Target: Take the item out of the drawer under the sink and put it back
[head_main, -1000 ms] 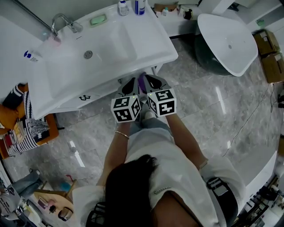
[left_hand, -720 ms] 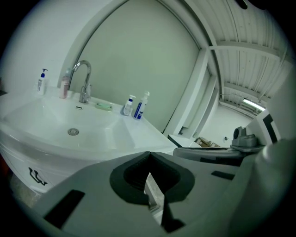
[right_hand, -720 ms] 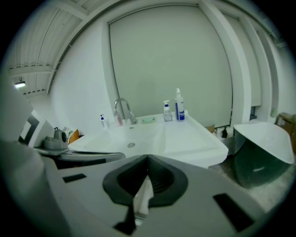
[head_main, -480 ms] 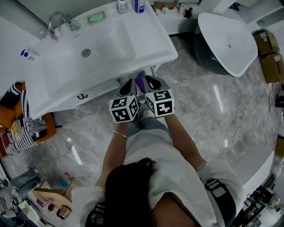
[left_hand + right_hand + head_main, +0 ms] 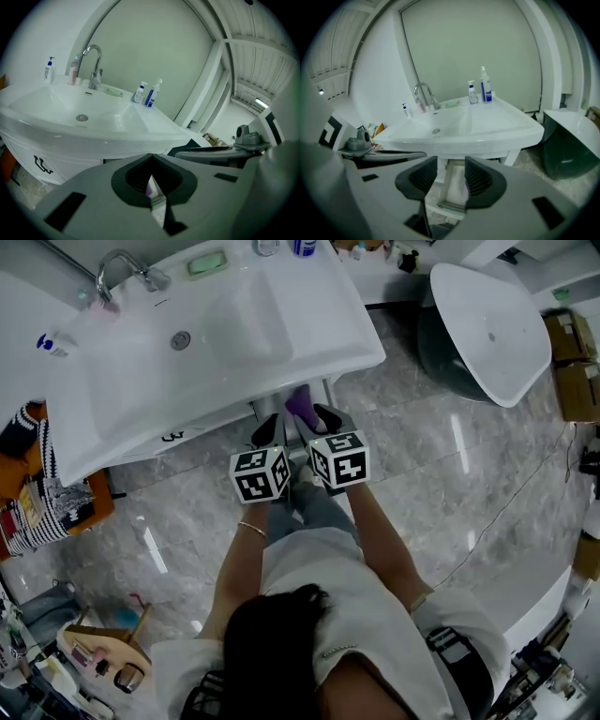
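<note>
Right now your left gripper (image 5: 150, 157) has its jaws closed tip to tip. A sliver of purple shows in the hollow behind the tips, but whether they pinch it can't be told. Your right gripper (image 5: 451, 161), side by side with it, stands about half open. Its jaws have just been opening, and only a purple edge lies against one pad. The purple item (image 5: 302, 407) sits just ahead of both tools, between their tips, at the open drawer (image 5: 451, 206). Beyond and above is the sink (image 5: 234, 324), with its tap (image 5: 423, 93) and bottles (image 5: 486, 86) at the far rim.
</note>
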The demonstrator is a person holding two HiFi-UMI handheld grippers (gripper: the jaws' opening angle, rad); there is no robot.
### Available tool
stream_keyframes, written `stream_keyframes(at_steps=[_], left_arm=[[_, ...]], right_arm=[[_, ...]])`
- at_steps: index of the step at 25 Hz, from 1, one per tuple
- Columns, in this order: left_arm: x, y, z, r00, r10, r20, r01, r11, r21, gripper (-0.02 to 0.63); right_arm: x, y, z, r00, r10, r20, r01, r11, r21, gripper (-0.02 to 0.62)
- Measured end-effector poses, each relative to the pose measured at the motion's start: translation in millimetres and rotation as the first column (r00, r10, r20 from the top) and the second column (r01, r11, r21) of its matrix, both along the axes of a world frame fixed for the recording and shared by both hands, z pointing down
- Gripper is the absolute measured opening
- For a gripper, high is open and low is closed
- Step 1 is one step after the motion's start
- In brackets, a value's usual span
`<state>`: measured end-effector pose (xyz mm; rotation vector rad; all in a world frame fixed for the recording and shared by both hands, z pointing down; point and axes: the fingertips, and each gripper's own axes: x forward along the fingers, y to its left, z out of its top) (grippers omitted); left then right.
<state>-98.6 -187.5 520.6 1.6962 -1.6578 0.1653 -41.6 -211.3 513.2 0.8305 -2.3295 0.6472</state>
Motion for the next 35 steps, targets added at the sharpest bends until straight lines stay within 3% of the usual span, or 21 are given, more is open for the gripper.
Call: stream_keyframes(at_steps=[19,35], left_arm=[[11.7,-11.2,82.3,0.999,0.027,-0.030,-0.030,0.994,-0.104,0.003],[2.1,-18.4,178.9,0.999,-0.004,-0.032,-0.003,0.977,-0.214,0.003]], right_arm=[[1.7,-14.2,107.5,0.998,0.003,-0.056,-0.013,0.984,-0.180,0.261],[0.4,-34.0,207.6,0.991,0.021,-0.130,-0.048,0.977,-0.210,0.265]])
